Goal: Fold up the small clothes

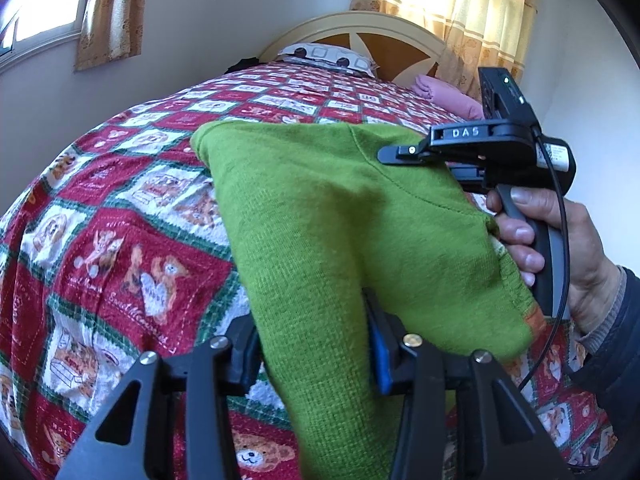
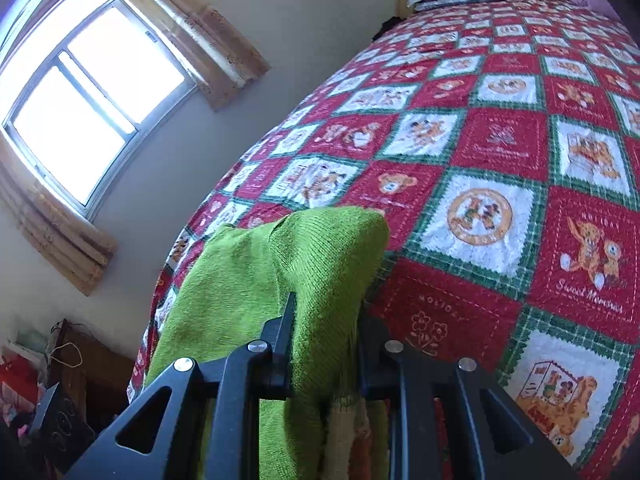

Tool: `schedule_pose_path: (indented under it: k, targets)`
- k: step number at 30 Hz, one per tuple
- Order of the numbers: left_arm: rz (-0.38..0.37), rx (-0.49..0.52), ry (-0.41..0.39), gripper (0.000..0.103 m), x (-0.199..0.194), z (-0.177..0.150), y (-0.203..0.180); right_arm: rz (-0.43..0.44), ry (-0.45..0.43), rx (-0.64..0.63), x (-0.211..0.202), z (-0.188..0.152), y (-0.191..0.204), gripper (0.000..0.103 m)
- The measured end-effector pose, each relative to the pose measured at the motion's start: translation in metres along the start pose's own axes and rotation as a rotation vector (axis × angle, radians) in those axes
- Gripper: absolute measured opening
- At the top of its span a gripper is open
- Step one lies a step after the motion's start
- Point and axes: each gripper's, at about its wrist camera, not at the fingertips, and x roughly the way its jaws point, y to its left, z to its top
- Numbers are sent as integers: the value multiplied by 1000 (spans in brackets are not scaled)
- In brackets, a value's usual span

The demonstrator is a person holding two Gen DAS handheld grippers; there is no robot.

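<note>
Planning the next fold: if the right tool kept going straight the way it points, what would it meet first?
The right tool already grips the green knit garment, bunched ahead of its tips. Past that, probably the red patchwork bedspread, though depth is unclear.

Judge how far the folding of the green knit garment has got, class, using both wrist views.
Done: little; no finished fold shows. In hand: the green knit garment hangs lifted above the patchwork bedspread, pinched in the left tongs and the right tongs, bunched between them. Left: lay it flat on the bedspread, fold it, square it up.
</note>
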Motion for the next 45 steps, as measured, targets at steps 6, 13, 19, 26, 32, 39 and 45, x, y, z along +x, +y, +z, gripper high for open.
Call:
schedule_pose_path:
  k: [6,13,19,26,32,39,45]
  targets:
    - [16,-13,-13,55,0,-3,1,-42,18,-8,11,-6,-7,23]
    - [55,-16,-23,71,-1,-6,2,-60,30,-14,18,-5,-11,25]
    - [77,-24,-22,77,-1,-8,3,-77,32,-29,17,-5,-10,30]
    - [122,-5,-77,86,-25,4,5,-78,-50,12,-42,-19,-7,45]
    - [210,-8,-176,101,-29,27,16,28,2,-61,-96,-69,22,45]
    - [251,2,-92,101,12,44,15,-18,71,-80,-76,-98,23,12]
    - [251,43,-49,103,23,39,8,-116,61,-134,-93,-102,23,10]
